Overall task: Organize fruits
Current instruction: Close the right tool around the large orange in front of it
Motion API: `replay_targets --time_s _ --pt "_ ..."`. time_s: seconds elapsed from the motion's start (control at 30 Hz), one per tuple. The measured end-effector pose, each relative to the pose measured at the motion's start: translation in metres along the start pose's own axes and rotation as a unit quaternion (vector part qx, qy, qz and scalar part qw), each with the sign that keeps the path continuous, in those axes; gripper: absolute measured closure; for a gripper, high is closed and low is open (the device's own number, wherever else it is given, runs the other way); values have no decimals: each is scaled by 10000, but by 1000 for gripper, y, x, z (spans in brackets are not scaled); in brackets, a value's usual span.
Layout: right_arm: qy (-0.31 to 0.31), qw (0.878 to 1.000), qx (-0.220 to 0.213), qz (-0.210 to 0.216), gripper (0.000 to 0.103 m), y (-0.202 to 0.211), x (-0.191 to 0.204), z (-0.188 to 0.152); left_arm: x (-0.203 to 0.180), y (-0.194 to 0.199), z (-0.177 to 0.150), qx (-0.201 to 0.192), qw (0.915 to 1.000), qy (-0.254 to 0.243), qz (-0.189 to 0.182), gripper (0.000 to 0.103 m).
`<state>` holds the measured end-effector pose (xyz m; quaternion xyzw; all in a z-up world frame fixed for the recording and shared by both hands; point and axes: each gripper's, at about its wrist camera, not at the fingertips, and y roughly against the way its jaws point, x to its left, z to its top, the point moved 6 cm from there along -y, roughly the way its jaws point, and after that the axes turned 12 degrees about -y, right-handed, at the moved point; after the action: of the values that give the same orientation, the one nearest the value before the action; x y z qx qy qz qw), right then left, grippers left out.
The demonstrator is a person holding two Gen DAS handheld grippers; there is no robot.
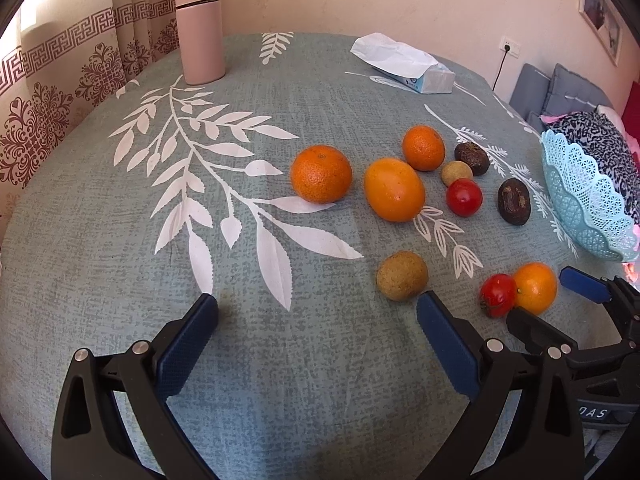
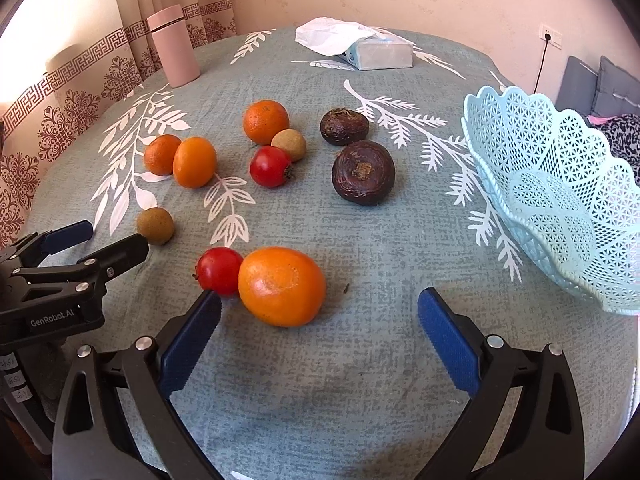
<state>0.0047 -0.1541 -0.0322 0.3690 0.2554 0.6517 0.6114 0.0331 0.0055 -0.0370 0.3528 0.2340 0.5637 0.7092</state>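
**Open jaws over scattered fruit, basket waiting empty**

At ten o'clock on the teal leaf-print tablecloth stands a tall pink cylindrical flask, well clear of the work. The left gripper hovers with its jaws spread wide and nothing between them; a round tan-brown fruit lies just beyond its right finger. The right gripper also stands wide open, unloaded, with a large smooth orange ahead at eleven o'clock, touching a small red tomato-like fruit. Farther off lie more oranges and two dark wrinkled purple-brown fruits. At three o'clock the pale blue lattice plastic basket sits empty.

The likely trouble: closing on the orange may nudge the red fruit beside it and send it rolling. The right gripper's left finger already sits close to that fruit. The round orange could also squirt out from the pads if caught off-centre.
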Motion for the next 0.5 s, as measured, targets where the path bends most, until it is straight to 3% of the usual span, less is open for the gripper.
replay_targets --time_s 0.03,0.27,0.5 --pt "71 10000 21 6 17 -1 3 0 0 0 0 -16 10000 3 -15 5" --pt "60 9993 68 373 57 -1 10 4 -1 1 1 -73 9999 6 -135 5" --pt "-172 9987 -59 484 60 12 2 4 -7 1 2 -54 9998 -111 -172 5"
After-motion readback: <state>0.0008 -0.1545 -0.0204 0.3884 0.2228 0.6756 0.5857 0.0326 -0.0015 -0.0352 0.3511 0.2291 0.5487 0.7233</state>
